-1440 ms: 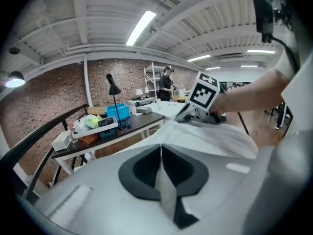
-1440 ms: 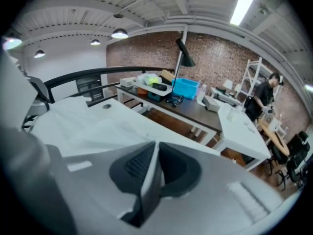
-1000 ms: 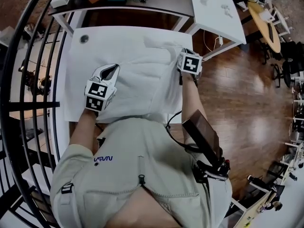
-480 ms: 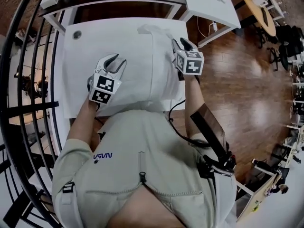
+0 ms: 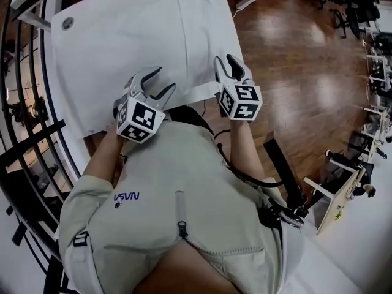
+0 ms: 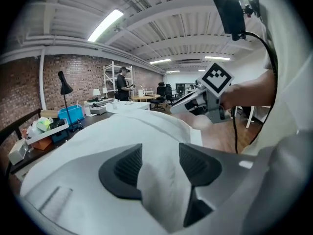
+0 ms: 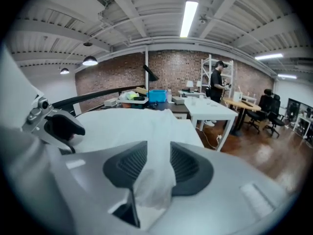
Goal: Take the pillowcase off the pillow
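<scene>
Person (image 5: 177, 182) in beige top stands at white table (image 5: 86, 66), upper left of head view, a gripper in each hand. White pillowcase (image 5: 180, 35) lies spread on the table, top centre, its near end reaching both grippers at the table's front. L gripper (image 5: 166, 78), centre-left: jaws wide & opening, strip of the fabric running loose betw. them, pads not pinching it. R gripper (image 5: 224, 58), just right of centre at the table's right edge: jaws partly apart, bunched fold of the fabric hanging betw. the pads, not clamped. Grippers near each other, not touching. Wood floor (image 5: 294, 72) at right, black railing (image 5: 24, 158) at left.
</scene>
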`<action>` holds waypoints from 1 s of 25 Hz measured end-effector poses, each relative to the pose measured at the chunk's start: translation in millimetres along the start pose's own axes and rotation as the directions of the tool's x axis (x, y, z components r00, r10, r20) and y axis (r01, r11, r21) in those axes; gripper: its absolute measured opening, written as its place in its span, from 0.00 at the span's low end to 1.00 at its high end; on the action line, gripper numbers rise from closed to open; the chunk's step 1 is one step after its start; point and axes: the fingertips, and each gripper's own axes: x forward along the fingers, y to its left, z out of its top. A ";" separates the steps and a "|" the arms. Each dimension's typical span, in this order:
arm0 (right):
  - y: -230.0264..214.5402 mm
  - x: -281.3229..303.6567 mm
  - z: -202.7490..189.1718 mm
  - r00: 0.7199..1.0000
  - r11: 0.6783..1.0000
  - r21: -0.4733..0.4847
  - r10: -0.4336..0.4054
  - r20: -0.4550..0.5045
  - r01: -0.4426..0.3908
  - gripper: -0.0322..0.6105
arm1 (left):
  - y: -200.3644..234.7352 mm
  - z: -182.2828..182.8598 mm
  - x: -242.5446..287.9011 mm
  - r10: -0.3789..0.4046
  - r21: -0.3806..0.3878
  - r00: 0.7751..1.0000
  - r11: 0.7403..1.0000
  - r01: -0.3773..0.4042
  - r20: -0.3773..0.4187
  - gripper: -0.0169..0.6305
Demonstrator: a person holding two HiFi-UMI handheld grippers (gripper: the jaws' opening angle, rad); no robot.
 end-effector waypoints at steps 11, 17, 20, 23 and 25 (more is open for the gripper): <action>56.2 4.6 -114.0 0.978 0.988 -0.095 0.101 -0.182 -0.120 0.35 | 9.9 -34.2 31.7 0.181 0.163 0.970 0.974 -0.155 -0.161 0.12; 17.9 -11.5 -61.7 0.999 0.978 -0.207 -0.030 -0.038 0.022 0.08 | 48.4 17.2 3.2 0.289 0.085 0.955 0.955 -0.284 -0.063 0.06; -13.8 -23.1 -38.8 0.994 0.972 -0.209 -0.109 0.013 0.109 0.07 | 66.8 37.6 -11.3 0.321 0.060 0.947 0.946 -0.319 -0.025 0.06; -46.6 -26.7 -40.1 0.983 0.967 -0.180 -0.184 -0.005 0.180 0.07 | 65.6 34.7 -17.6 0.323 0.021 0.946 0.946 -0.323 -0.016 0.06; -72.6 -24.8 -56.5 0.967 0.960 -0.142 -0.249 -0.053 0.240 0.07 | 60.9 27.5 -19.0 0.328 -0.009 0.945 0.945 -0.328 -0.018 0.06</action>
